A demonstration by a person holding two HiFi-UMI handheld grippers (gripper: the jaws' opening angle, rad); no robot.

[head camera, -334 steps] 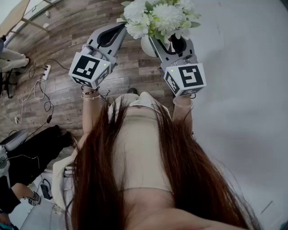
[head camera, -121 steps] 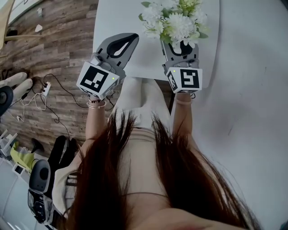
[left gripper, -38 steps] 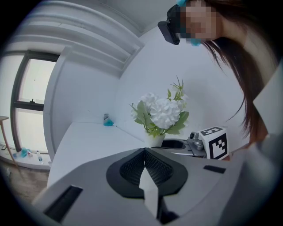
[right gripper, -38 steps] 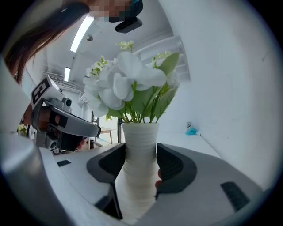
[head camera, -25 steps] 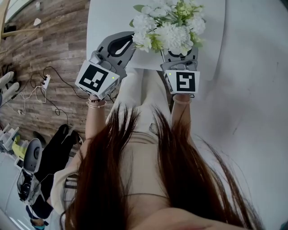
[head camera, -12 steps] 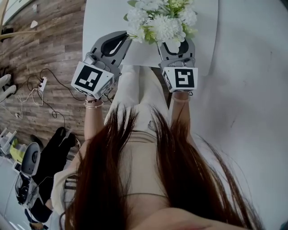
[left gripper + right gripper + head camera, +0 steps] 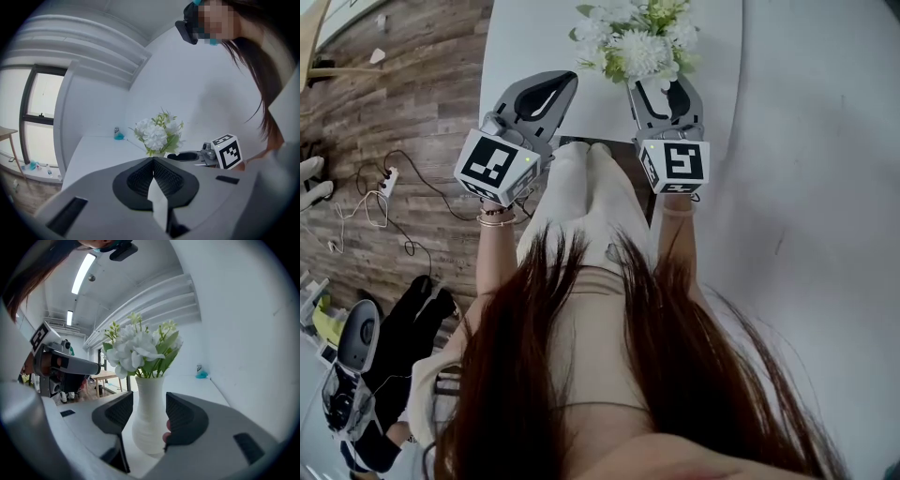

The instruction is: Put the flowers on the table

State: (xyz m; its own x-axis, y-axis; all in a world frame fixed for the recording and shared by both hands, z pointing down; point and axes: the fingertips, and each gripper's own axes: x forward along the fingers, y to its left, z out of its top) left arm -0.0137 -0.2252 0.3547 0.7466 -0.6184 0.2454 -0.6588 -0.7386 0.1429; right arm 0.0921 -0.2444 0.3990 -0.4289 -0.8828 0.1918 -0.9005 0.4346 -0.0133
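Observation:
White flowers in a white ribbed vase stand on the white table near its front edge. My right gripper is just behind the vase. In the right gripper view, that gripper is open, its jaws on either side of the vase with a gap showing on the left. My left gripper hovers to the left of the flowers, shut and empty. The left gripper view shows its closed jaws, with the flowers and the right gripper beyond.
A small blue bottle stands at the table's far end by the wall. A white wall runs along the right. Wood floor with cables and a power strip lies to the left. A wooden table stands farther back.
The vase has gone down onto the table. My right gripper's jaws have spread off it and drawn back, so the flowers no longer overlap its tips. My left gripper has barely moved.

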